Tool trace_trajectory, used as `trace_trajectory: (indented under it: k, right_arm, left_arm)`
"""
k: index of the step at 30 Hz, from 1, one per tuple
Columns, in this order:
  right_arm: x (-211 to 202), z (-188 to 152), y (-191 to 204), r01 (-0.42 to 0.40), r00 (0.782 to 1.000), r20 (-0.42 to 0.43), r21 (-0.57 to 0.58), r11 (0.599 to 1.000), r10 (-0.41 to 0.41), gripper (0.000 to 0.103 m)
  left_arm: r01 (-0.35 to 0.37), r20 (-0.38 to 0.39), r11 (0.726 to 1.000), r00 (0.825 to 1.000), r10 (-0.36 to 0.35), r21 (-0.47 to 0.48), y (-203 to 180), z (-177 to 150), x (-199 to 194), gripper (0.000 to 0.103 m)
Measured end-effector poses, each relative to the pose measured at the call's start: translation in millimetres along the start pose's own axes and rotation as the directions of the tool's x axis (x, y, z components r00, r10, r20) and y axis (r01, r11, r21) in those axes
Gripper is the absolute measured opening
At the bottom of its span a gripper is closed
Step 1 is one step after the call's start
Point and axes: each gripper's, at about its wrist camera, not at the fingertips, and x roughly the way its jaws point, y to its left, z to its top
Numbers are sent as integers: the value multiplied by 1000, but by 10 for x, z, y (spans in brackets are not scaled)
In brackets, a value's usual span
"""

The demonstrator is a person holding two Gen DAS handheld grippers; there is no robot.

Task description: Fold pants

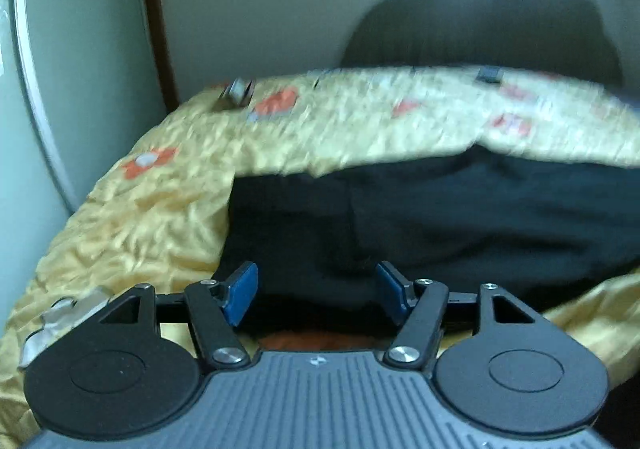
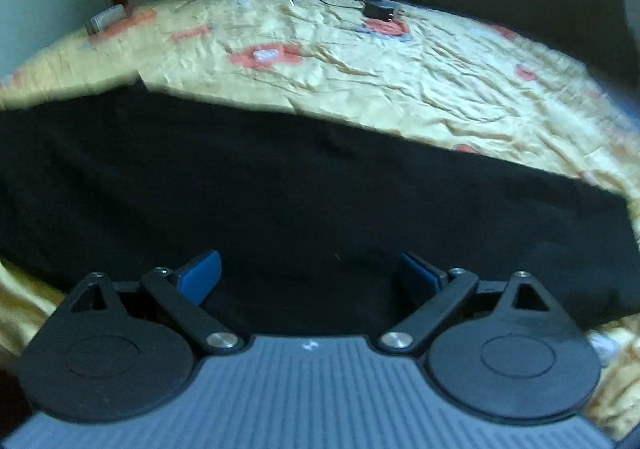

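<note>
Dark navy pants (image 1: 440,217) lie flat across a yellow quilted bedspread (image 1: 152,217). In the left wrist view my left gripper (image 1: 316,289) hovers over the near left part of the cloth, its blue pads (image 1: 240,293) apart with nothing gripped between them. In the right wrist view the pants (image 2: 300,201) fill the middle of the picture as a broad black band. My right gripper (image 2: 310,277) stands open just above them, blue pads (image 2: 200,275) wide apart and empty.
The bedspread (image 2: 420,81) has orange and white flower patches. A small black box with a cord (image 2: 378,9) lies at the far edge. A small silvery object (image 1: 238,93) sits at the far left corner. A dark rounded headboard (image 1: 480,17) and a pale wardrobe door (image 1: 60,69) border the bed.
</note>
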Motion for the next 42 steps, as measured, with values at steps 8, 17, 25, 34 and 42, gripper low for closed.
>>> trace_trajectory:
  k: [8, 17, 25, 34, 42]
  right_arm:
    - [-223, -180, -285, -16, 998, 55, 142, 990, 8, 93]
    - [-650, -819, -1875, -9, 979, 154, 684, 730, -132, 68]
    - [-587, -1005, -2500, -76, 960, 218, 808, 584, -177, 62]
    - [-428, -1039, -2697, -87, 942, 235, 861, 501, -240, 57]
    - [-388, -1009, -2702, -109, 938, 262, 846, 522, -227, 61]
  left_arm:
    - [24, -26, 996, 999, -21, 82, -355, 65, 234, 70]
    - [212, 38, 973, 976, -217, 95, -1018, 376, 234, 70]
    - [365, 8, 902, 926, -377, 232, -1980, 560, 442, 70]
    - [495, -66, 823, 865, -498, 280, -2834, 708, 660, 70]
    - [527, -135, 768, 846, -516, 363, -3368, 718, 751, 70]
